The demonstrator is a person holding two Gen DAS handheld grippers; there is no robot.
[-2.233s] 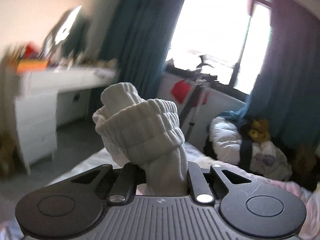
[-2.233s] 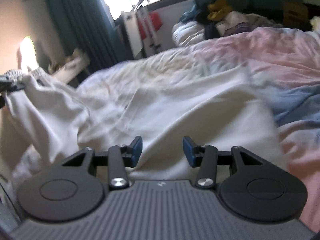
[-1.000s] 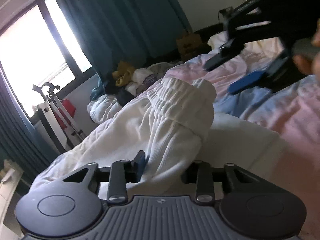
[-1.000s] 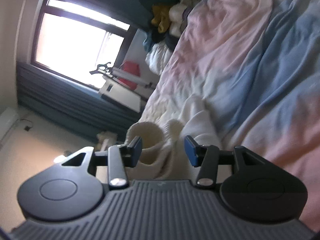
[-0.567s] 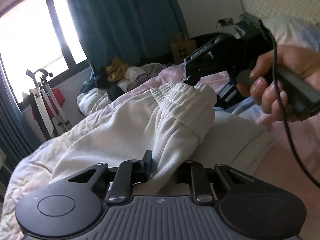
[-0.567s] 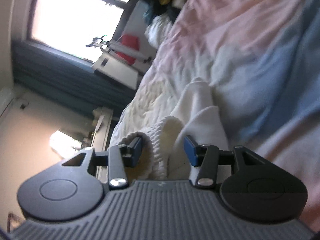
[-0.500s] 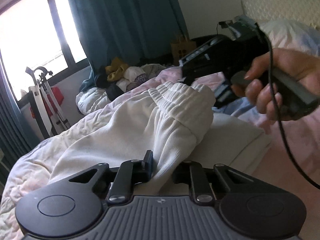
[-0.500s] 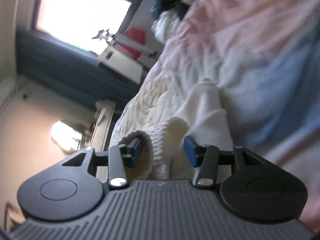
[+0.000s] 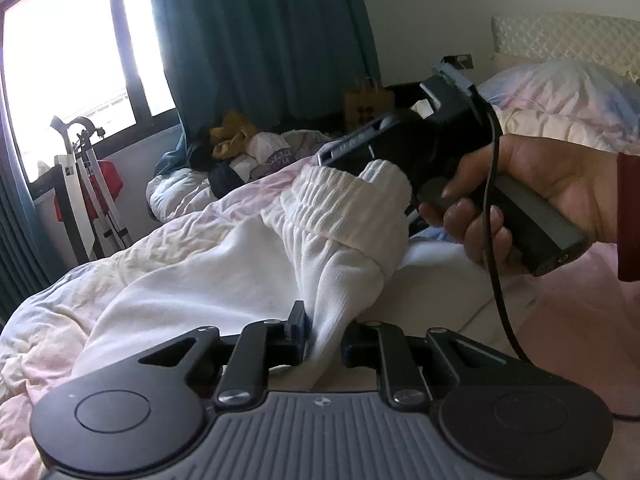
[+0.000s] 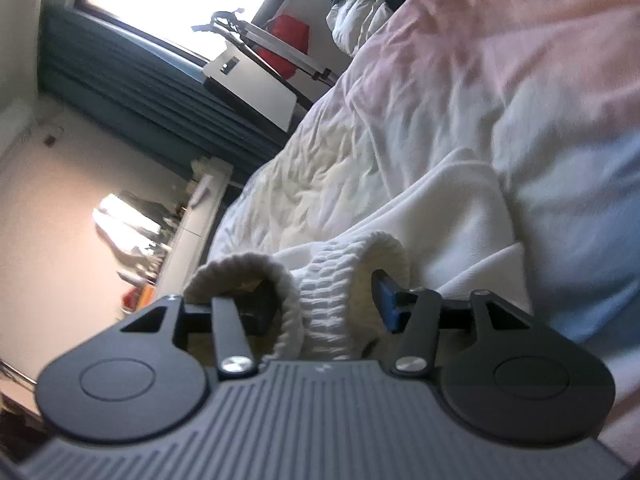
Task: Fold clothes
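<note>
The white trousers [image 9: 240, 280] lie rumpled on the bed [image 9: 120, 248], their ribbed elastic waistband [image 9: 340, 208] lifted. The left tongs [image 9: 324, 336] have just closed and pinch a fold of the cloth. The right tongs [image 10: 320, 300], half open and narrowing, straddle the waistband without clearly squeezing it.
</note>
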